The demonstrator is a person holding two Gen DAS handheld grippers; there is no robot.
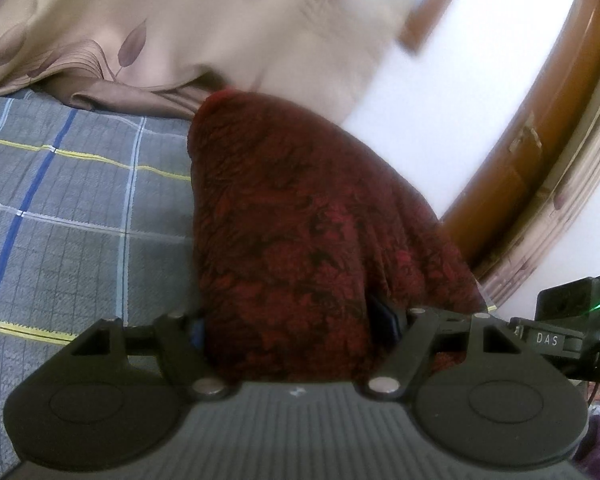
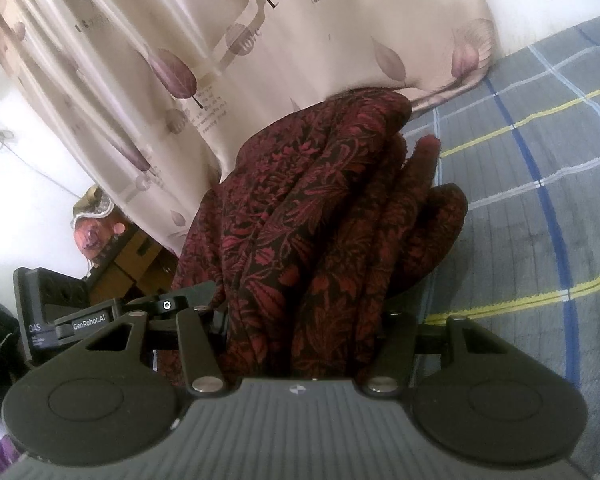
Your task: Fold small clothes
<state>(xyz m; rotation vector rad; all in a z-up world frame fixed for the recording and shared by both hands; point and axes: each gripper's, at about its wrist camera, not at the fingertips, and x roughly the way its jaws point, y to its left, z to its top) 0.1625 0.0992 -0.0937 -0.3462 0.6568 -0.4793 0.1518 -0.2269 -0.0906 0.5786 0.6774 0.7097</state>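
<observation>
A dark red garment point(image 1: 300, 216) with a black leaf pattern is seen bunched between the jaws of both handheld grippers above a bed. In the left wrist view the left gripper point(image 1: 300, 320) is almost wholly covered by the cloth, which fills the gap between its fingers and rises away from the camera in a broad, smooth hump; the fingers appear to be closed on the fabric, though the pads themselves are hidden. In the right wrist view the right gripper point(image 2: 300, 316) is likewise buried in the same garment point(image 2: 320, 208), here gathered into several long vertical folds that fan out toward the far side, and its fingers too appear to be clamped on the gathered cloth. A grey checked bedsheet point(image 1: 72, 200) with blue, white and yellow lines is spread beneath, lying to the left of the garment in the left view and to the right of it in the right view point(image 2: 540, 200). Behind, at the far edge of the bed, a beige curtain point(image 2: 220, 40) printed with mauve leaves and lettering (the words "Romantic feeling" can partly be read) hangs down to the sheet. A brown wooden door frame point(image 1: 540, 128) is seen at the right of the left view.
</observation>
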